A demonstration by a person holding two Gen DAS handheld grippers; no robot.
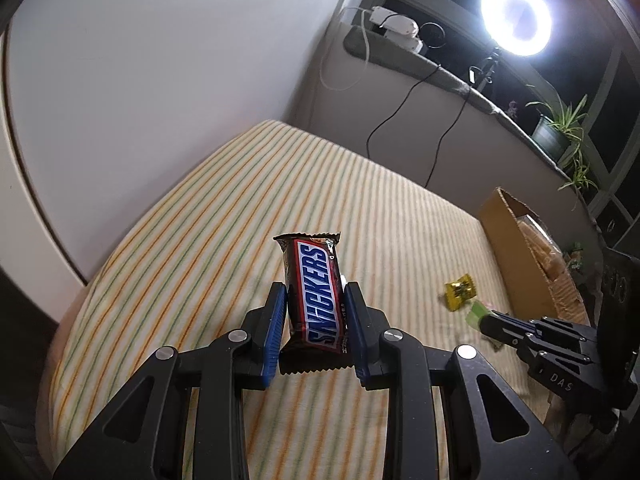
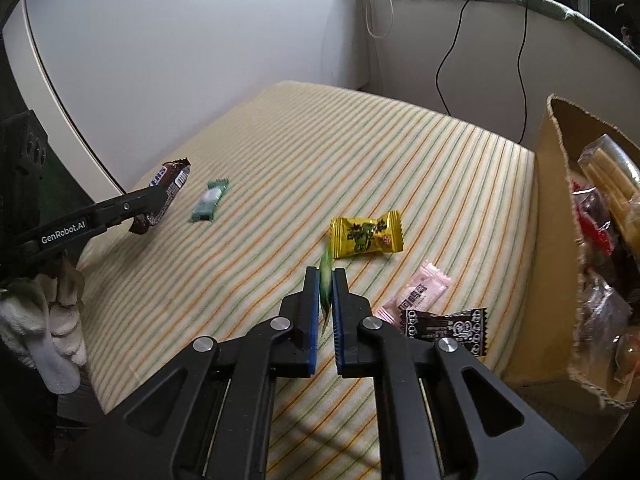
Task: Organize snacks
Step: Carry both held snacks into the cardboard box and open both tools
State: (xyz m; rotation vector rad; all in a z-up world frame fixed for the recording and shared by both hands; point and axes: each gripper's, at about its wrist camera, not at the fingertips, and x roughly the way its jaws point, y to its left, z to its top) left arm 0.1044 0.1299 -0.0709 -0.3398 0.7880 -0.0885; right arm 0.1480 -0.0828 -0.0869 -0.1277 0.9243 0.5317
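Striped bed [image 2: 400,152]: left claw [image 1: 315,312] grips chocolate bar [image 1: 316,292], right claw [image 2: 326,300] pinches green candy [image 2: 326,276]; box [image 2: 556,240] at three o'clock likely next.

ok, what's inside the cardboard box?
The cardboard box holds a pile of wrapped snacks: a clear pack of pale wafer sticks and red and dark wrappers. Its wall and the top layer hide anything deeper.

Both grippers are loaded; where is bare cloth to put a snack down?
Bare: the striped cloth toward the wall, beyond the yellow candy and teal candy. Crowded: the strip beside the cardboard box, where the pink packet and dark packet lie.
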